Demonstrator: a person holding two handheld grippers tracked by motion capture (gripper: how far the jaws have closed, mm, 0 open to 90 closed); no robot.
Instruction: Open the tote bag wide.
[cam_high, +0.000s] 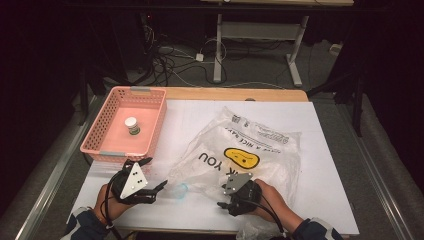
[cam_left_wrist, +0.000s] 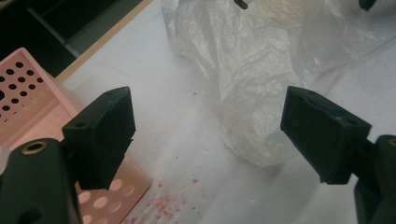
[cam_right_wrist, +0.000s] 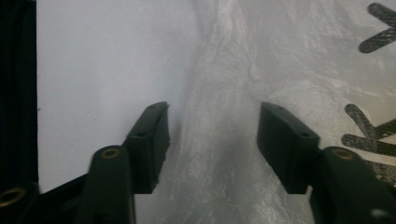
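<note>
A plastic bag (cam_high: 245, 155) is flanked at the table's near edge by 2 parted, empty claws, left claw (cam_high: 161, 186) and right claw (cam_high: 222, 205); nothing is gripped yet.

A crumpled, translucent white plastic bag (cam_high: 245, 150) lies flat on the white-covered bench (cam_high: 330, 150), right of centre. It carries a yellow smiley face and black lettering. Left of it stands a pink perforated basket (cam_high: 150, 130), and inside, upright on its floor, sits a small white-capped bottle (cam_high: 132, 125).
</note>
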